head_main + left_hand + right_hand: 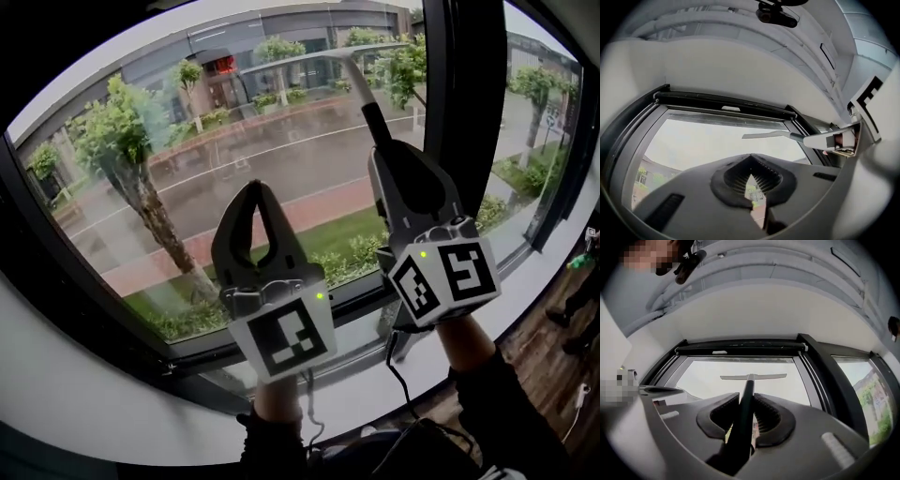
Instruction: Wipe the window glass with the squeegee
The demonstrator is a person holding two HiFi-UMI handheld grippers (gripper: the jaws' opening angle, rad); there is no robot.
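The squeegee (pixel 349 67) has a black handle and a long pale blade that lies against the upper part of the window glass (pixel 244 178). My right gripper (pixel 394 155) is shut on the squeegee's handle; in the right gripper view the handle (pixel 743 413) runs up between the jaws to the blade (pixel 753 377). My left gripper (pixel 257 192) hangs to the left of it, lower on the pane, shut with nothing in it. The left gripper view shows the blade (pixel 766 135) and the right gripper (pixel 843 138) at the right.
A dark frame (pixel 84 291) borders the pane, with a thick black mullion (pixel 459 84) right of the squeegee. A white sill (pixel 112 403) runs below. A roller blind housing (pixel 740 347) sits at the window's top. Wooden floor (pixel 553 347) shows at the lower right.
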